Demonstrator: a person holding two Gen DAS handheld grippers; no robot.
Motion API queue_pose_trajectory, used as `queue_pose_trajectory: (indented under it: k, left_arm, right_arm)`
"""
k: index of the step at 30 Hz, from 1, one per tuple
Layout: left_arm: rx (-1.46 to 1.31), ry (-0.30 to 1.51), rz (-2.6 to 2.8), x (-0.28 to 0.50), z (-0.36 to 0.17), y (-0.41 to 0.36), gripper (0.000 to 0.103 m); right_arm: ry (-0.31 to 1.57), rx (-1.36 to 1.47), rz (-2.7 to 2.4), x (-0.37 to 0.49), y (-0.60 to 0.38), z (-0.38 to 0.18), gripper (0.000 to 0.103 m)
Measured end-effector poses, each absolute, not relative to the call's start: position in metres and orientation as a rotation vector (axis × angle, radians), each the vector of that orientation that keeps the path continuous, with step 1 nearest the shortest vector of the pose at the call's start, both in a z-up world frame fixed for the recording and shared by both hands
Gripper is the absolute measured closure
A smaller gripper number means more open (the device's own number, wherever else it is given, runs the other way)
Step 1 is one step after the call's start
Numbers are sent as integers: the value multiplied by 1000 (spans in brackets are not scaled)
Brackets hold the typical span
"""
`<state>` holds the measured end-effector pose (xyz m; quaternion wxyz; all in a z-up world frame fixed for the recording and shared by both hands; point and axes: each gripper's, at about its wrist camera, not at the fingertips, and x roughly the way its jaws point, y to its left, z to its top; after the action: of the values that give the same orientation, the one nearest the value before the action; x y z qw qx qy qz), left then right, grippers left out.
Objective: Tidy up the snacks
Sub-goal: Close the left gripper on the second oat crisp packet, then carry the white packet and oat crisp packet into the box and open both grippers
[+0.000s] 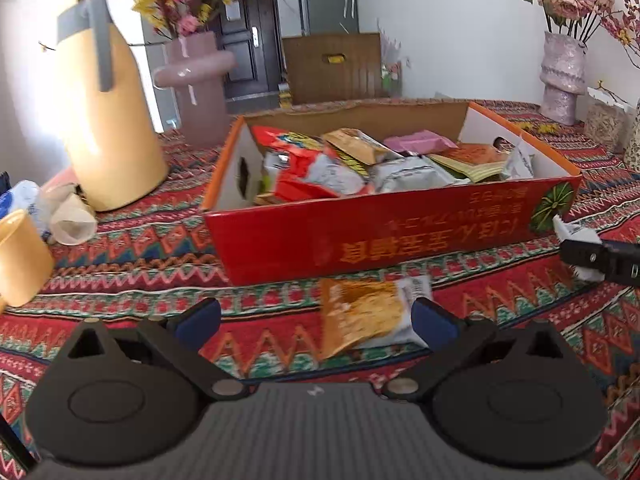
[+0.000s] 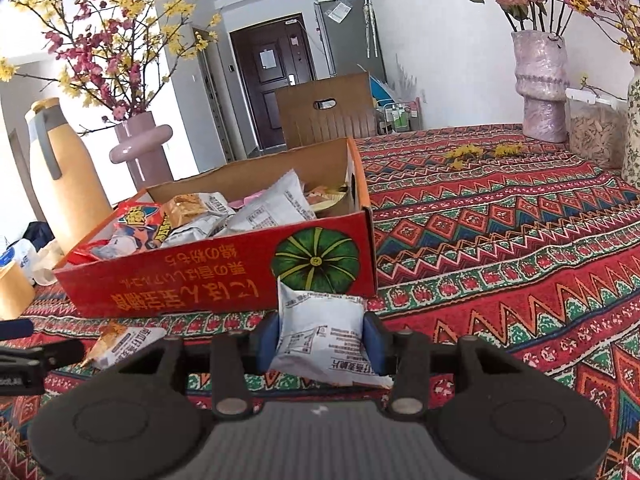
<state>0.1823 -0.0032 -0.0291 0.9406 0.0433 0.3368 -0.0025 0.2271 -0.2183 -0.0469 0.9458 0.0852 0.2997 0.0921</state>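
- The right gripper [image 2: 320,338] is squeezing a white snack bag [image 2: 320,336] between its blue pads, just in front of the red box [image 2: 224,276].
- The left gripper [image 1: 316,322] is standing wide open, gripping nothing.
- An orange snack bag [image 1: 362,314] is lying on the patterned tablecloth [image 2: 500,240] between the left gripper's fingers, near the right one.
- The red box is sitting on the cloth, holding many snack packs [image 1: 352,164].

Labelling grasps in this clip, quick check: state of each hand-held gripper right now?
Left hand-held gripper: open, holding nothing; orange snack packet lies on the cloth between its fingers.
Right hand-held gripper: shut on the white snack packet.
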Motion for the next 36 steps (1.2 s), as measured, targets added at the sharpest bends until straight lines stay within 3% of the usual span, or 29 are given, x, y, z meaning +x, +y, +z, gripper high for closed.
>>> queue_pose_trajectory:
  k: [14, 16, 20, 27, 36]
  left_arm:
    - [25, 877, 25, 222, -50, -31, 0]
    - [5, 882, 26, 222, -50, -30, 3]
    - [-3, 859, 11, 216, -45, -32, 31]
    - [-21, 839, 11, 207, -42, -29, 42]
    - [-8, 749, -27, 188, -29, -29, 44]
  right_arm:
    - [592, 191, 224, 224, -219, -46, 58]
    - [588, 191, 226, 222, -219, -46, 58]
    - [582, 189, 228, 221, -219, -45, 58]
    - [578, 189, 227, 220, -219, -45, 58]
    - [549, 167, 226, 215, -216, -43, 58]
